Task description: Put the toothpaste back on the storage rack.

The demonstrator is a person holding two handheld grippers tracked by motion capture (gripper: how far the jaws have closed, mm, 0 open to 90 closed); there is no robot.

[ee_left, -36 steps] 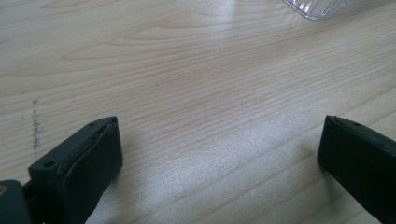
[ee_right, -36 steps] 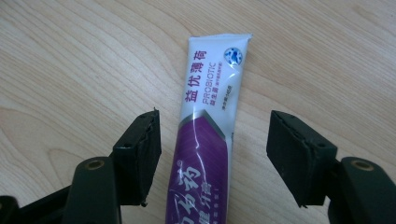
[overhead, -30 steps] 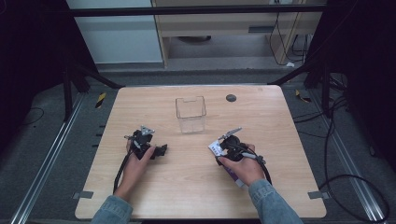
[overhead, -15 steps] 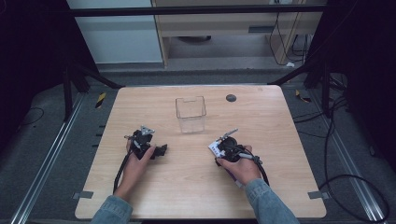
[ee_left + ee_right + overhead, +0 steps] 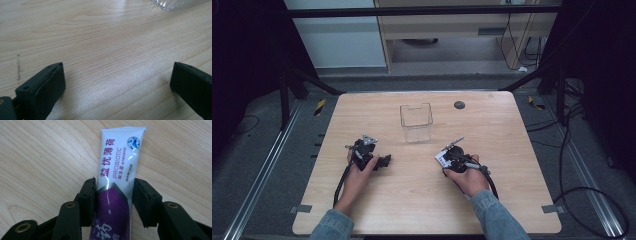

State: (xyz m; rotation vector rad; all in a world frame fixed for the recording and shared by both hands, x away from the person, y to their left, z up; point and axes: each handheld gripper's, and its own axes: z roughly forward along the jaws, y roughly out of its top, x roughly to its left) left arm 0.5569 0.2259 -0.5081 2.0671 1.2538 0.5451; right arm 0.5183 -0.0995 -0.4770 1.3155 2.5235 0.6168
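The white-and-purple toothpaste tube (image 5: 117, 182) lies flat on the counter (image 5: 512, 125), its purple end between the right gripper's (image 5: 114, 202) fingers (image 5: 88, 197) and its white crimped end reaching out past them. The fingers have just been closing around it; the left-hand one in the right gripper view touches the tube, the other stands a sliver off (not yet pressing). The left gripper (image 5: 117, 77) rests with fingers wide apart over bare wood, near a clear plastic holder (image 5: 416, 122).

A clear plastic holder (image 5: 416, 122) stands upright mid-bench, the one tall obstacle between the two hands' forward paths. A small dark disc (image 5: 459, 105) lies flat behind it. Bare bench (image 5: 512, 135) lies open on either side.
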